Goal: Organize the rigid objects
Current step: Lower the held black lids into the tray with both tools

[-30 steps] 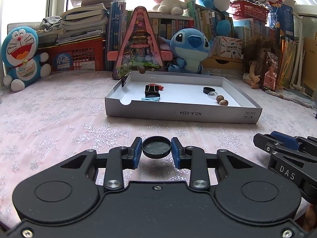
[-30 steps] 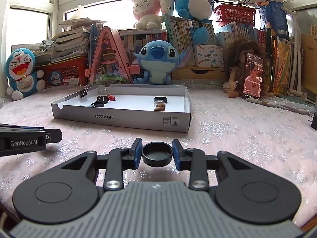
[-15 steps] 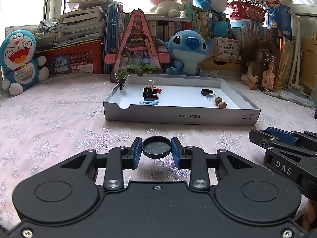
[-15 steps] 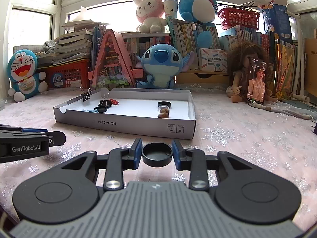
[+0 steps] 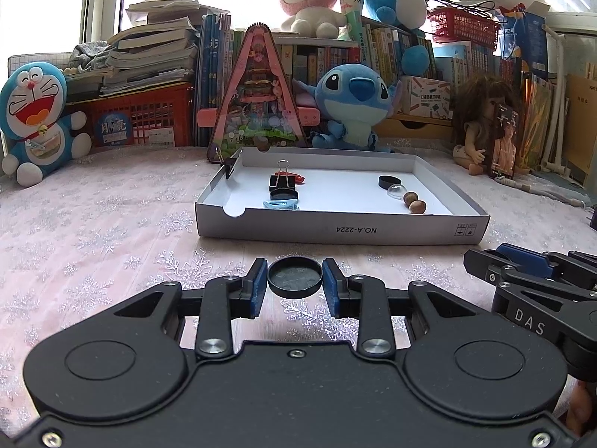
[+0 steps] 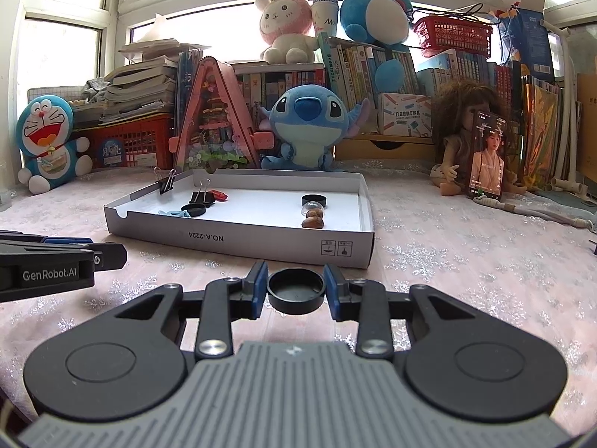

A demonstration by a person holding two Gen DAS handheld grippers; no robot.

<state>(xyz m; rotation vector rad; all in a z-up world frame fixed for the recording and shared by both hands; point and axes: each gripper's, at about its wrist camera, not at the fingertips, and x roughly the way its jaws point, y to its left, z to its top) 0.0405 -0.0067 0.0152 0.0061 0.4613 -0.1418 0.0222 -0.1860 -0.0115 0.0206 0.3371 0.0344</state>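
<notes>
My left gripper (image 5: 294, 280) is shut on a flat black round lid (image 5: 294, 277), held above the pink cloth in front of the tray. My right gripper (image 6: 296, 291) is shut on a black round cap (image 6: 296, 290), open side up. The white cardboard tray (image 5: 335, 226) lies ahead; it also shows in the right wrist view (image 6: 238, 237). In the tray lie a black binder clip (image 5: 282, 180), a black lid (image 5: 284, 195), a black cap (image 5: 389, 181), a clear dome (image 5: 396, 190) and two brown nuts (image 5: 413, 202). Another binder clip (image 5: 225, 166) grips the tray's left wall.
Plush toys, a pink triangular toy house (image 5: 257, 93), books and a red basket (image 5: 134, 119) line the back. A doll with a phone (image 6: 485, 156) sits at the right. The right gripper shows at the left wrist view's right edge (image 5: 537, 291). Pink snowflake cloth surrounds the tray.
Both grippers have moved slightly back and up from the tray, each still holding its black round piece. The tray's contents have not moved.
</notes>
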